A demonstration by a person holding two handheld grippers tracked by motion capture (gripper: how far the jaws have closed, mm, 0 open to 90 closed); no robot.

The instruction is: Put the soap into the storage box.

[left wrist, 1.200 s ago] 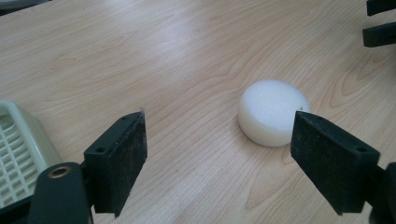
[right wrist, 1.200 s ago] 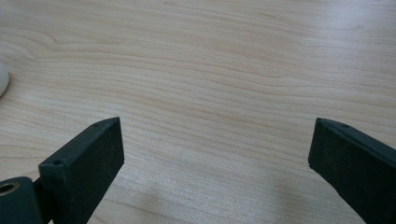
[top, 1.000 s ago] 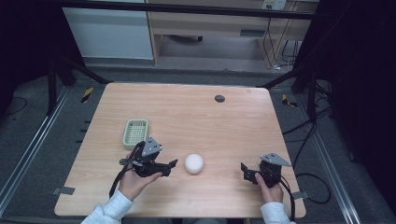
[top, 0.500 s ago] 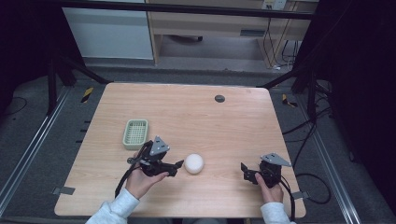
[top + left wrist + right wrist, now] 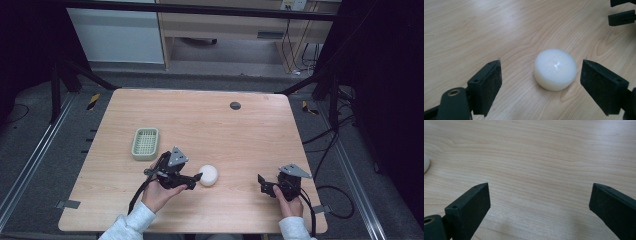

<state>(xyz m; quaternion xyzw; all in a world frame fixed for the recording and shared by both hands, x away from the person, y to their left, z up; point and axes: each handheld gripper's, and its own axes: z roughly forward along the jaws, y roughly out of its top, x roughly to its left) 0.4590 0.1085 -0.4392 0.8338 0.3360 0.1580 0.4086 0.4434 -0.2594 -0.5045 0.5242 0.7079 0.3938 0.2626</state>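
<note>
Left gripper (image 5: pixel 541 82) was wide open, jaws either side of the white puck (image 5: pixel 555 68) w/o touching it; puck sat on the worktop (image 5: pixel 250 125) near the front, centre. Step looked like approach-to-grasp. Next move prob. called for nudging fwd a bit, then closing evenly. Right gripper (image 5: pixel 540 205) also wide, holding nothing, idle over bare wood. Farther back-left: green basket (image 5: pixel 145 143), likely the drop-off.

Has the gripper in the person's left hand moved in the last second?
Yes. The left gripper has slid rightward, away from the green basket, and its open jaws now reach the white round object.
</note>
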